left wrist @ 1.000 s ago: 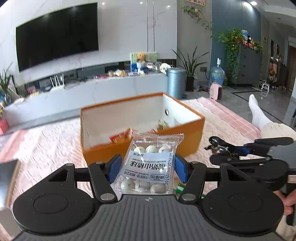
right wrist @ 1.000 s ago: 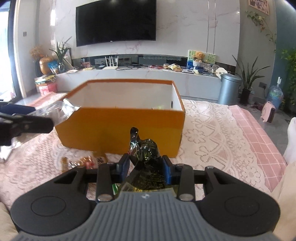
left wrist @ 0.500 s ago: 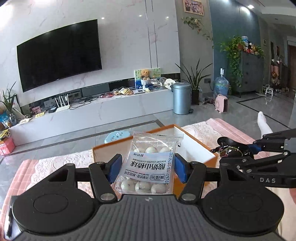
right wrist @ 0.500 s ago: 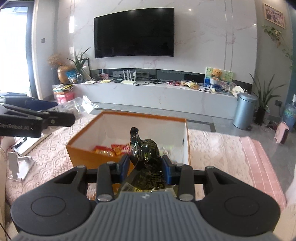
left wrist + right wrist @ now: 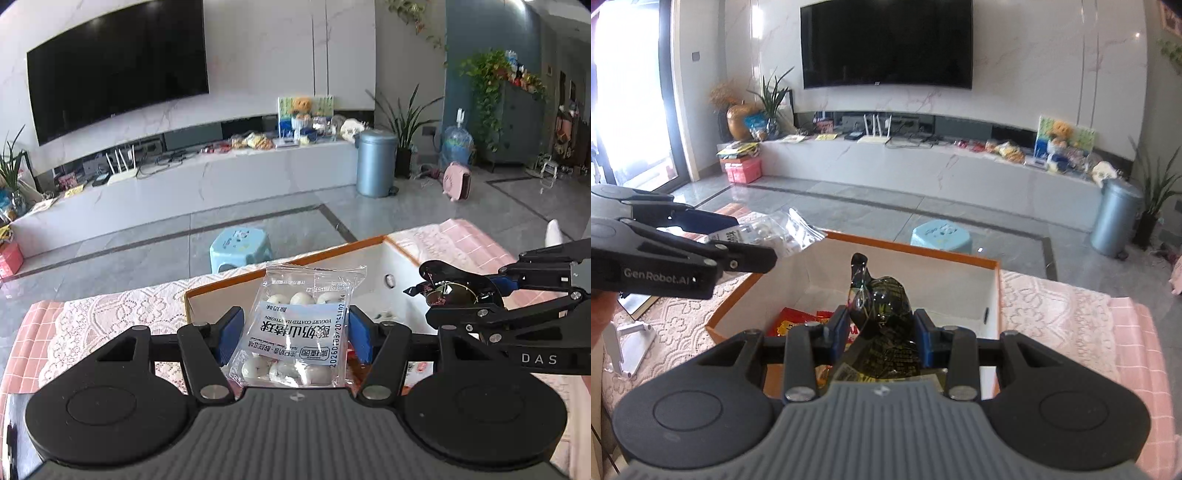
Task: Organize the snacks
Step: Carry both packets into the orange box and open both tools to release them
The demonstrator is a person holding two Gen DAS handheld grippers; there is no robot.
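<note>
Left wrist view, our left claw (image 5: pixel 293 334) clamped on a clear packet of yogurt-coated hawthorn balls (image 5: pixel 299 328), long axis pointing forward, above the orange box (image 5: pixel 280 271), right wrist view, our right claw (image 5: pixel 881 336) pinching a dark wrapped snack (image 5: pixel 882 306), twisted end up, over the box's white interior (image 5: pixel 945 291).

At your twelve o'clock sits a blue stool (image 5: pixel 941 236); at two o'clock, a steel bin (image 5: pixel 1114 218); above, a television (image 5: pixel 886 42).

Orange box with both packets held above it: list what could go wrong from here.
1. The left gripper and right gripper hover close together over the orange box; they could collide.
2. The clear packet sits near the box's rim and might land on the lace cloth.
3. The dark packet looks slippery.
</note>
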